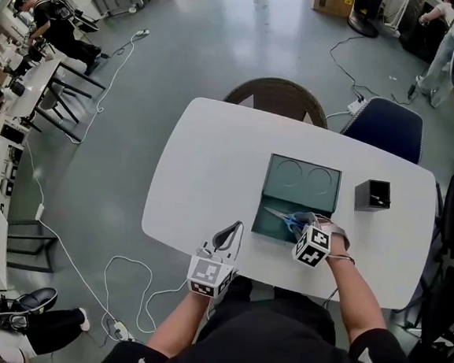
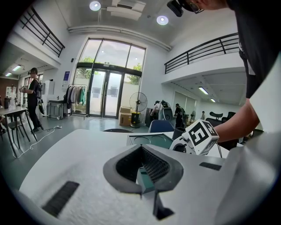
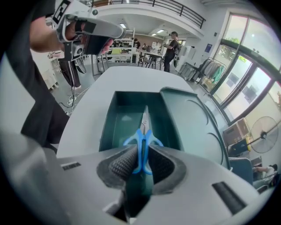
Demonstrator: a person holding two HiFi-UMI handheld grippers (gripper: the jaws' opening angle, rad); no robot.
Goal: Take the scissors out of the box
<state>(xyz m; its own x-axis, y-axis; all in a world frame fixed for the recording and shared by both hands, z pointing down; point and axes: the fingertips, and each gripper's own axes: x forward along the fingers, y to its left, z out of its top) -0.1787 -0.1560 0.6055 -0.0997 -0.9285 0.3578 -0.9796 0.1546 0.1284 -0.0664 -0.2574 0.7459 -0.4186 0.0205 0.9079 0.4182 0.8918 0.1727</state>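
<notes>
A dark green box [image 1: 302, 183] lies open on the white table [image 1: 205, 159], its lid folded back away from me. Blue-handled scissors [image 1: 281, 216] lie in the box's near tray, blades pointing left in the head view. My right gripper [image 1: 298, 221] points steeply down into the tray. In the right gripper view its pads [image 3: 120, 165] press on both sides of the blue handles of the scissors [image 3: 142, 140], whose blades run forward along the tray floor of the box [image 3: 114, 123]. My left gripper [image 1: 231, 231] hovers by the table's near edge, left of the box, shut [image 2: 145, 173] on nothing.
A small black cube-shaped holder [image 1: 373, 195] stands on the table right of the box. A round wicker chair [image 1: 278, 94] and a dark blue chair [image 1: 386, 123] sit at the far side. Cables run over the floor on the left [image 1: 84, 275].
</notes>
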